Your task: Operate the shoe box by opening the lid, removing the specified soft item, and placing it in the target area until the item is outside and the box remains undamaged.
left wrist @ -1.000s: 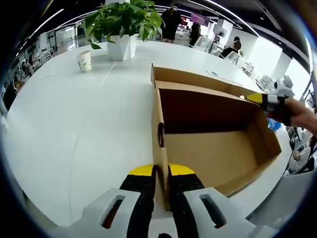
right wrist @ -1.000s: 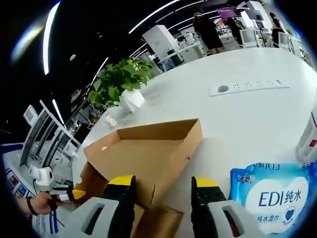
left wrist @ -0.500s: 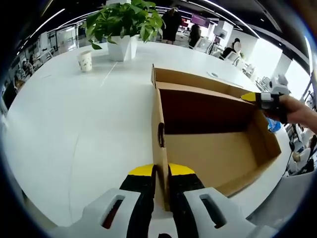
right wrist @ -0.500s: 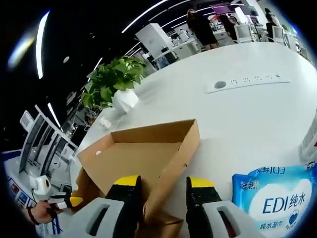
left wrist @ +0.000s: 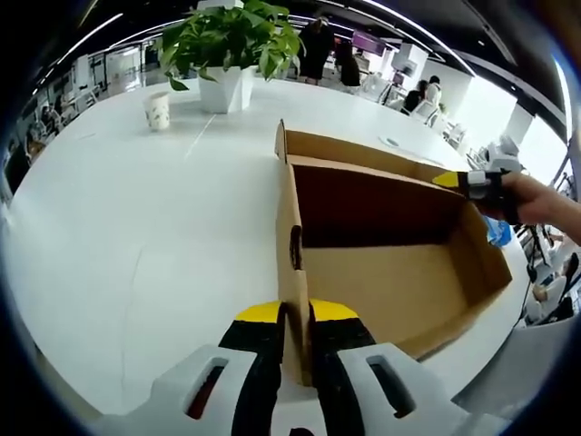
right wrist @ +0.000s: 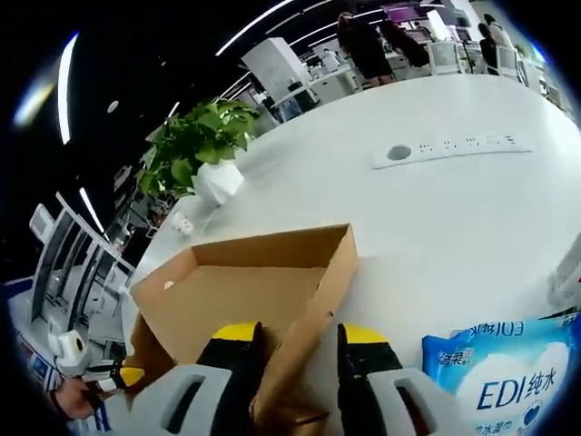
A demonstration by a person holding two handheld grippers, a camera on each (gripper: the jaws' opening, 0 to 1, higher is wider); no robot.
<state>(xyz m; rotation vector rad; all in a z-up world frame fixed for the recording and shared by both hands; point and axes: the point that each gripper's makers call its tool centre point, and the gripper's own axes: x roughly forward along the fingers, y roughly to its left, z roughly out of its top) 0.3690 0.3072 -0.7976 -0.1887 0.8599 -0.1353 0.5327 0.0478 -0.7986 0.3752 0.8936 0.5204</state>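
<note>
**Both jaws pinch the box walls**

Your left gripper jaws clamp the shoe box end wall, anchoring it near the surface edge. Your right gripper jaws close narrowly on the lid rim. The wet-wipes pack lies outside, beside the box.

your right gripper has its jaws closed on the edge of the brown shoe box lid, which stands raised over the white table. a blue wet wipes pack lies just beside it, and a potted plant stands beyond the box
</note>
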